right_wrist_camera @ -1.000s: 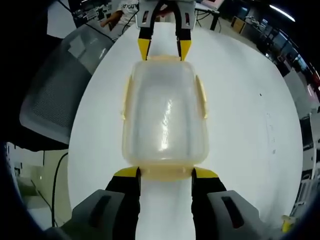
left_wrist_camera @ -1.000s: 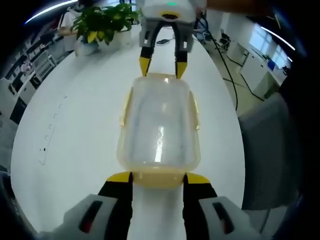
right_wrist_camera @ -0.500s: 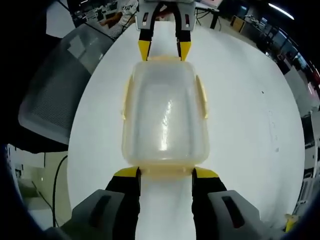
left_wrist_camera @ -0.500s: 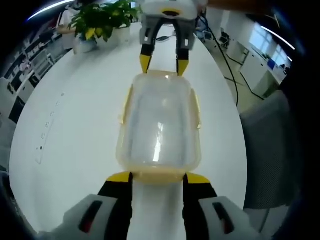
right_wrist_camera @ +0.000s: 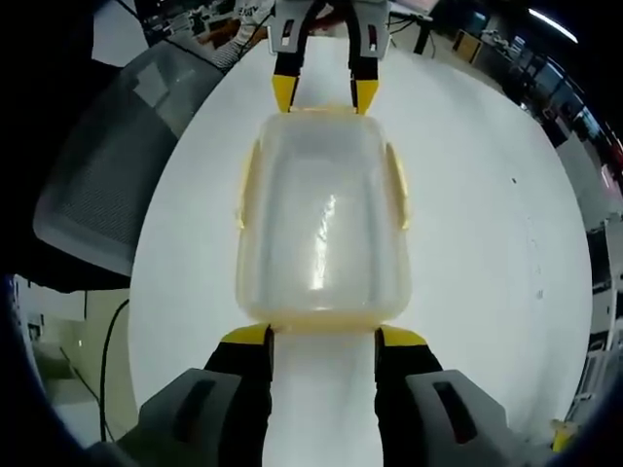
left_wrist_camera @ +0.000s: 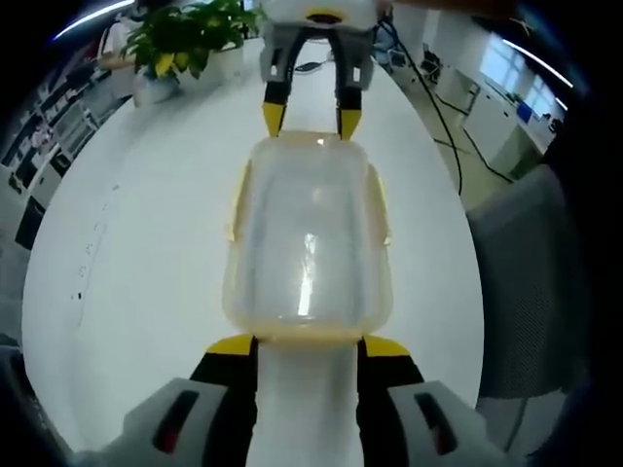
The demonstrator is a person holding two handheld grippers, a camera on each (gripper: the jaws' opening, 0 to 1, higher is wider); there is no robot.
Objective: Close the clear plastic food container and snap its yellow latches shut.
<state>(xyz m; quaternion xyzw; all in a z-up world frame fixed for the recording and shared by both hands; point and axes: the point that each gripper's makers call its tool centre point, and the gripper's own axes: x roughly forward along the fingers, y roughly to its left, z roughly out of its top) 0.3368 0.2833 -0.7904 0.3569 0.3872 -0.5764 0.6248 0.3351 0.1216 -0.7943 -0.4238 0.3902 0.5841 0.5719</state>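
Observation:
A clear plastic container [left_wrist_camera: 307, 233] [right_wrist_camera: 321, 229] lies lengthwise on the white table [left_wrist_camera: 127, 253] with its lid on. Yellow side latches [left_wrist_camera: 234, 199] [right_wrist_camera: 399, 190] stick out from its long sides. My left gripper [left_wrist_camera: 308, 345] is open, its yellow-tipped jaws against the container's near short end. At the opposite short end my right gripper [left_wrist_camera: 311, 119] is also open. In the right gripper view the same layout is mirrored: the right gripper [right_wrist_camera: 323, 336] is at the near end and the left gripper [right_wrist_camera: 325, 94] at the far end. Nothing is held between either pair of jaws.
A potted plant [left_wrist_camera: 185, 39] stands at the far end of the table. A grey mesh chair [left_wrist_camera: 526, 282] [right_wrist_camera: 107, 165] sits just past the table's edge on one long side. Cables [left_wrist_camera: 438, 107] trail over the floor beyond it.
The yellow flaps at both short ends show less than before and now sit closer under the lid. Both grippers have stayed at the ends; the views shifted slightly.

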